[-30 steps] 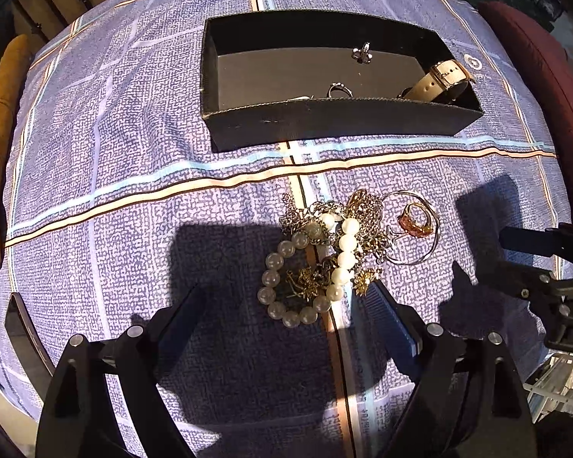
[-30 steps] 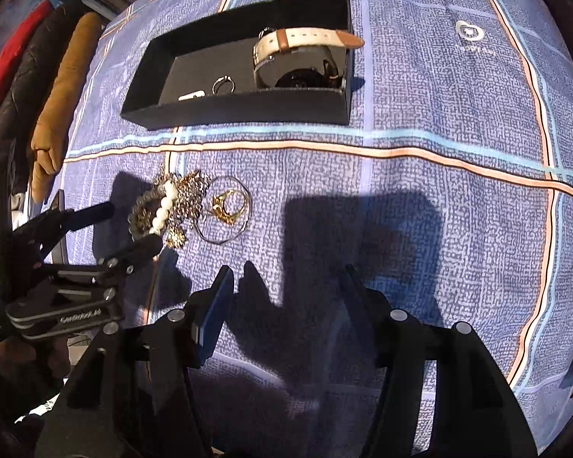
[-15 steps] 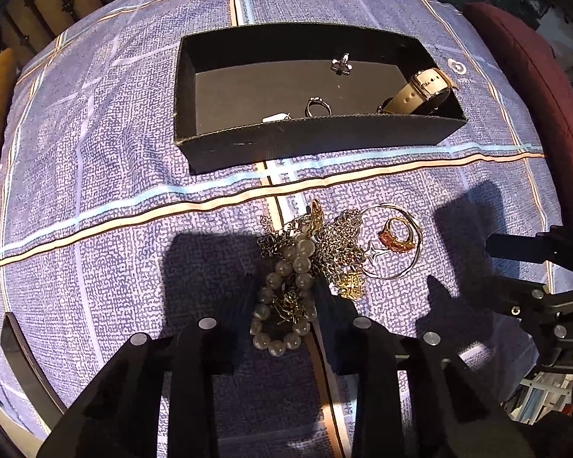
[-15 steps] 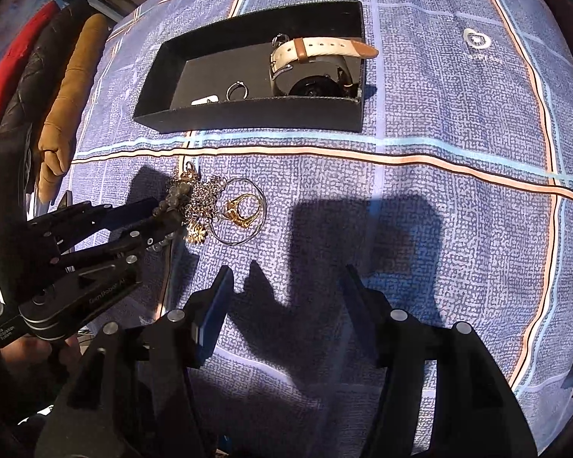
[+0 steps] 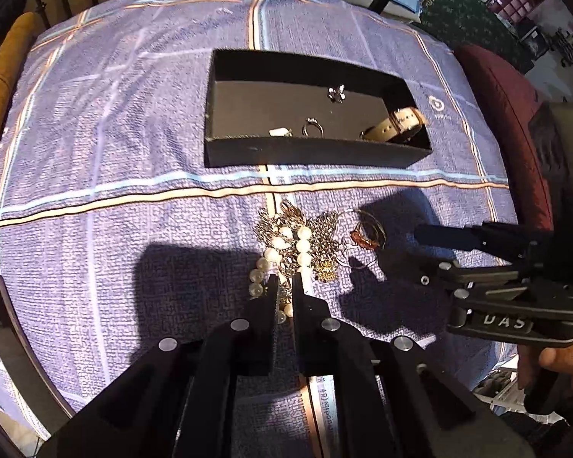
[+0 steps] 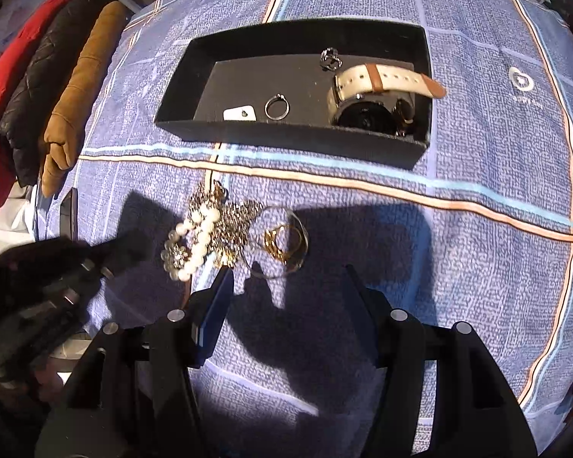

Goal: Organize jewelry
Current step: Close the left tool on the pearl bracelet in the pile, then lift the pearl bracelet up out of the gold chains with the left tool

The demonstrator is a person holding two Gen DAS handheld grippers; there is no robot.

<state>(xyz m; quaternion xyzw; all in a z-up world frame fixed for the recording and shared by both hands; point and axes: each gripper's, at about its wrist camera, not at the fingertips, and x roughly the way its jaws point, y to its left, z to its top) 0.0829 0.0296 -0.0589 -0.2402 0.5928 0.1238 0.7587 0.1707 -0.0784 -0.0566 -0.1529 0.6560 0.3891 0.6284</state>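
- The left tool (image 5: 284, 290) is pressed nearly together on the near end of the pearl bracelet (image 5: 282, 252), which lies on the checked cloth surface (image 5: 95, 229) in a heap with fine chains (image 5: 324, 233), in front of the black box (image 5: 317, 152)
- The main risk, as I judge it, is that the chains are snagged in the pearls: lifting the bracelet may drag the whole heap along, or spill part of it short of the box
- The pinch sits on only a few beads (the rest hang free), so the strand could slip out
- The right tool (image 6: 286, 290) is spread wide and holds nothing, close behind the thin hoop and gold ring (image 6: 282, 242); the two tools are near each other and could bump
- The box's left half is bare, while a watch (image 6: 378, 87) and small rings fill the right; its near wall must be cleared
- Open cloth lies to the left and right of the heap
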